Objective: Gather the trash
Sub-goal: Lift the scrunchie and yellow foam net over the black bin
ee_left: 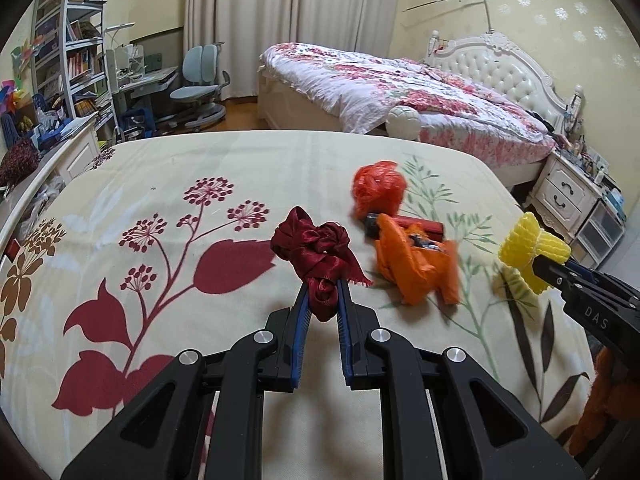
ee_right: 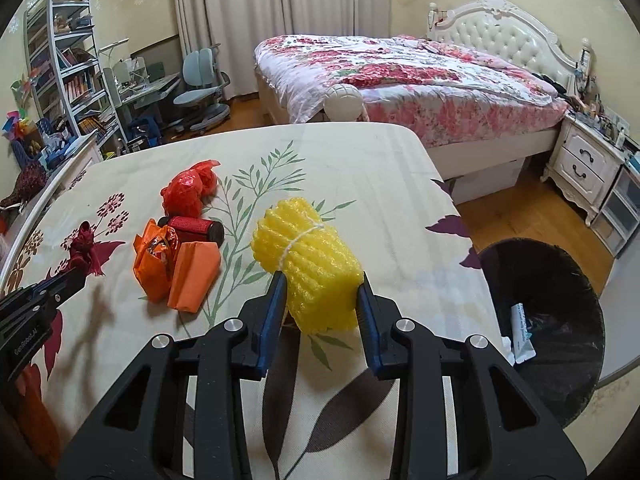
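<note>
Both hands loaded: left gripper [ee_left: 323,280] jaws clamp the crumpled dark-red satin ribbon [ee_left: 316,250], right gripper [ee_right: 322,288] jaws squeeze the yellow foam-net bundle [ee_right: 308,258] above the bench, probably bound for the black bin [ee_right: 548,320] off its right edge.

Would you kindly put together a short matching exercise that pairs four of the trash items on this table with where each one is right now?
Things:
1. dark red ribbon
2. yellow foam net
3. red plastic bag
4. orange wrapper

Places:
A. lying on the tablecloth, farthest from the camera
B. held in the right gripper
C. lying on the tablecloth, in front of the dark red roller
D. held in the left gripper

Pairs: 1-D, 2-B, 3-A, 4-C
</note>
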Motion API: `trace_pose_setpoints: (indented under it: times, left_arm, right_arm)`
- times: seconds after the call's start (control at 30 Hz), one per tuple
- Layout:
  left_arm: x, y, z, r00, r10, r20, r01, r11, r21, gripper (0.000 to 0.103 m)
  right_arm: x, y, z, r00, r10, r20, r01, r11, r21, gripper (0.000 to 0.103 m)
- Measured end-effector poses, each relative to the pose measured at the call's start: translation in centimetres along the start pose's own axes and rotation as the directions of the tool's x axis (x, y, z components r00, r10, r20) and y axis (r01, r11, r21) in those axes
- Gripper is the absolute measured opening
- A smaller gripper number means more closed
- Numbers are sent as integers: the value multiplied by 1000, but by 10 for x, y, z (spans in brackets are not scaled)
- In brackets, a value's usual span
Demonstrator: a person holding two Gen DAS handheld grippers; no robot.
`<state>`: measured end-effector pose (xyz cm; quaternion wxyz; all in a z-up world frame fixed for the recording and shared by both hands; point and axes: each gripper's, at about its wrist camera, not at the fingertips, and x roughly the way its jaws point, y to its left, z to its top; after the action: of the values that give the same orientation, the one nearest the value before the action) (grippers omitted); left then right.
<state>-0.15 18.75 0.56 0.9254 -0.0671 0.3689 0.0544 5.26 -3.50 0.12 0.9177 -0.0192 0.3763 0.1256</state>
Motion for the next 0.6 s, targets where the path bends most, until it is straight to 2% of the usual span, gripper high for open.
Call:
trace_pose_setpoints:
  times: [0.37,0.6]
  left_arm:
    - [-12,-57,-2,995,-92,23,90,992,86,15]
    - [-14,-100,-5,988,-152,25,147,978,151,15]
  right_arm:
    - [-31,-45,-15,996,-75,38,72,995,75,33]
    - [-45,-78,-24,989,-142,52,134,982,134,33]
